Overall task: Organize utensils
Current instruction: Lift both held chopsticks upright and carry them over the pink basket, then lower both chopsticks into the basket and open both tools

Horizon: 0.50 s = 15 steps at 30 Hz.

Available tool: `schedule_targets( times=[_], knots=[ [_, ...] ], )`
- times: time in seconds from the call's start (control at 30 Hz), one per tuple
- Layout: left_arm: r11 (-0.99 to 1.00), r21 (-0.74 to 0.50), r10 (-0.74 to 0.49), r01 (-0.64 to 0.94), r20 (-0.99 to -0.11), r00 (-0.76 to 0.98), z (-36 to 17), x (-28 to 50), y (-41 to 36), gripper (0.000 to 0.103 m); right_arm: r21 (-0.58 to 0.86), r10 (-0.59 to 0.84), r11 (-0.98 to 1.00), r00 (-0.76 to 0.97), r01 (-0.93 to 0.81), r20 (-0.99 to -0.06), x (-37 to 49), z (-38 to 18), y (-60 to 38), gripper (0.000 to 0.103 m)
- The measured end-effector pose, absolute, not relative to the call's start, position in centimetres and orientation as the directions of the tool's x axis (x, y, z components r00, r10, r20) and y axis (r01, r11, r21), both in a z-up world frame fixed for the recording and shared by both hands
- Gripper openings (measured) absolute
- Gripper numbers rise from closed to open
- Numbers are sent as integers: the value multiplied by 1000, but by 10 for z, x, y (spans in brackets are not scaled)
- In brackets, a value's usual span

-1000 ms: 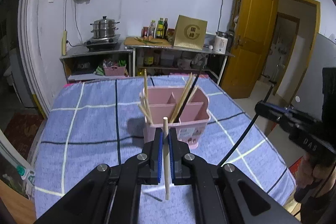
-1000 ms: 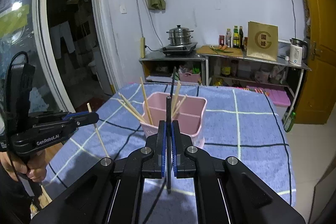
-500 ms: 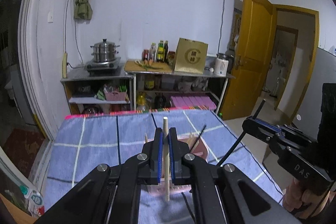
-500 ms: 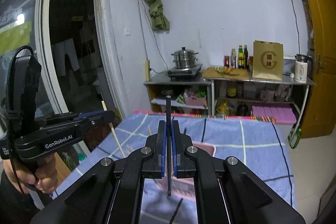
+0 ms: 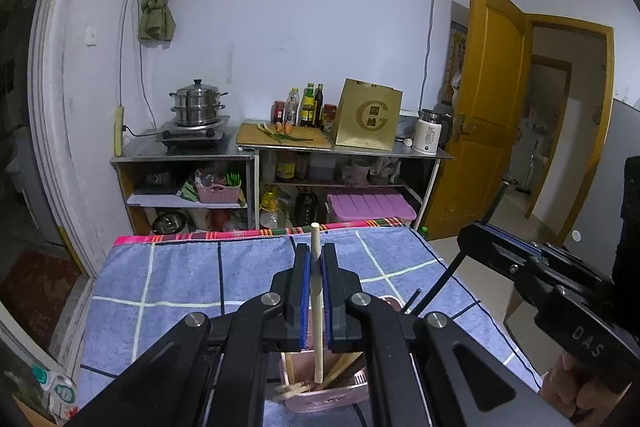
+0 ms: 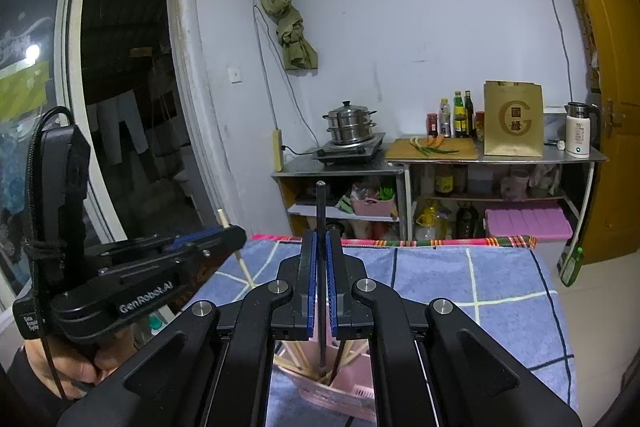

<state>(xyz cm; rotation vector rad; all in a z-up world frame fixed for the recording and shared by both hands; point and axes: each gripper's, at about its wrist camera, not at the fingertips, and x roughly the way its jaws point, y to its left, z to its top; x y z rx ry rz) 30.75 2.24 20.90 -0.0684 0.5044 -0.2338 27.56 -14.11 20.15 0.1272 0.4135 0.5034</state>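
Below both grippers, the pink utensil holder (image 5: 320, 393) stands on the blue checked cloth (image 5: 180, 279), partly hidden by their frames, chopsticks inside. Left gripper (image 5: 315, 291) clamps a pale wooden chopstick (image 5: 318, 307) upright above the holder; right gripper (image 6: 320, 291) clamps a black chopstick (image 6: 321, 267).

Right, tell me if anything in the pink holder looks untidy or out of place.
The wooden chopsticks in the pink holder lean and cross each other rather than stand together, and at least one black one sits among them. Each tool grips a single chopstick above it: left a wooden one, right a black one. Nothing spilled.
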Motion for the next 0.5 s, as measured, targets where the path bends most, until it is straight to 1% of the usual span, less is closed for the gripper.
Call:
schedule_targets(
  times=[0.5],
  knots=[
    [969, -135, -245, 205, -518, 820, 148, 336, 21, 5, 246, 501, 866, 753, -436, -427, 299, 151, -136, 4]
  ],
)
